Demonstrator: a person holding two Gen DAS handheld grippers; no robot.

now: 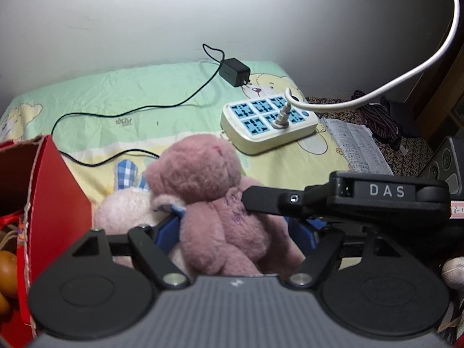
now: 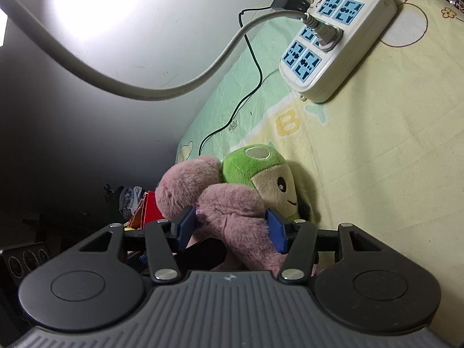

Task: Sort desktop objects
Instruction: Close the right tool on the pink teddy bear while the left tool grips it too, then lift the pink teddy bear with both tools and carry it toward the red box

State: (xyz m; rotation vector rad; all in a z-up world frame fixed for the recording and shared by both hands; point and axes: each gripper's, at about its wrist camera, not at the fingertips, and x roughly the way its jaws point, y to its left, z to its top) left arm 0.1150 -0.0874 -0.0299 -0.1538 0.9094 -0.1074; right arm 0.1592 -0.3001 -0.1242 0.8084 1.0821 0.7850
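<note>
On my far left stands a red box (image 1: 55, 191) with orange fruit inside. Beside it, my left gripper (image 1: 237, 226) has its 2 blue pads around the pink plush bear (image 1: 214, 200), clenched on its body, a cream plush (image 1: 124, 211) pressed against its left. My right gripper (image 2: 230, 226) grips the same bear (image 2: 229, 217) from the other side, a green plush (image 2: 261, 171) just behind it. Further right, a white power strip (image 1: 268, 121) lies on the bedsheet (image 1: 116, 98).
</note>
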